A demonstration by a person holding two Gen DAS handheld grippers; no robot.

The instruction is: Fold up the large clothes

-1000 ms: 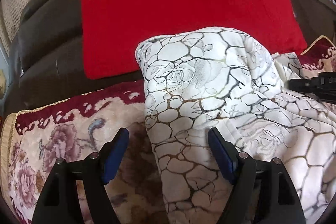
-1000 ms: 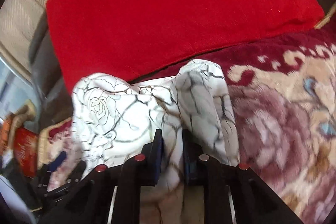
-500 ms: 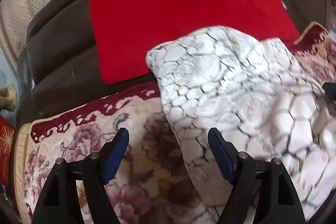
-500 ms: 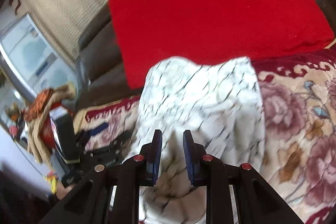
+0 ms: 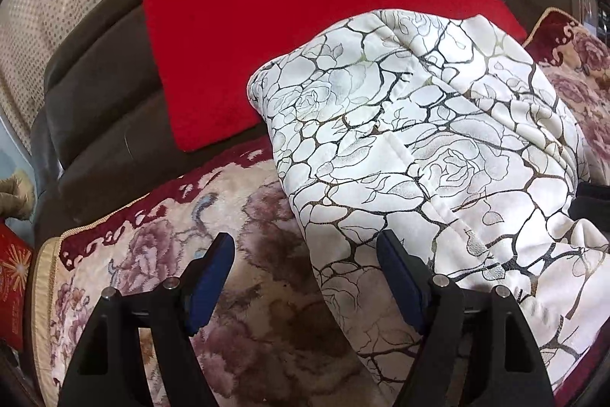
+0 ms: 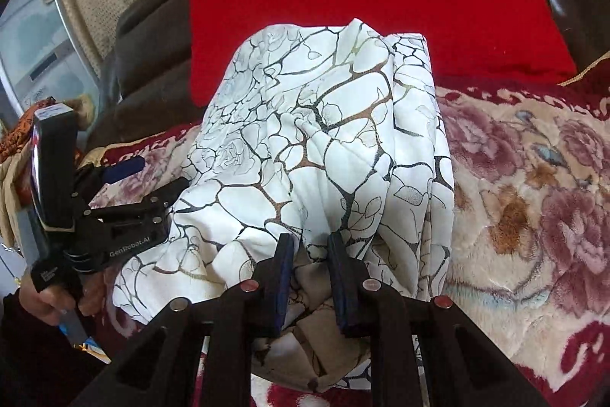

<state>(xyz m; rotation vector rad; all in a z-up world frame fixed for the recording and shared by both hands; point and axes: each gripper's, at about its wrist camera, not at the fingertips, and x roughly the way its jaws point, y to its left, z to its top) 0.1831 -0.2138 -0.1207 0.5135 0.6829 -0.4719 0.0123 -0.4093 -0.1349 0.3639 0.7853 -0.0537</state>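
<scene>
The right gripper point(image 6: 309, 256) is pinching a fold of the white rose-patterned garment point(image 6: 324, 140), which is lying ahead on the floral blanket point(image 6: 533, 197); the left gripper point(image 5: 305, 277) is hovering spread wide, its right finger touching the cloth.

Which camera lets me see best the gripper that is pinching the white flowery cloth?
The right wrist view. There the right gripper sits front and centre, its blue pads closed on a bunch of the white flowery cloth. The left wrist view catches only a dark sliver of it at the right edge.
</scene>
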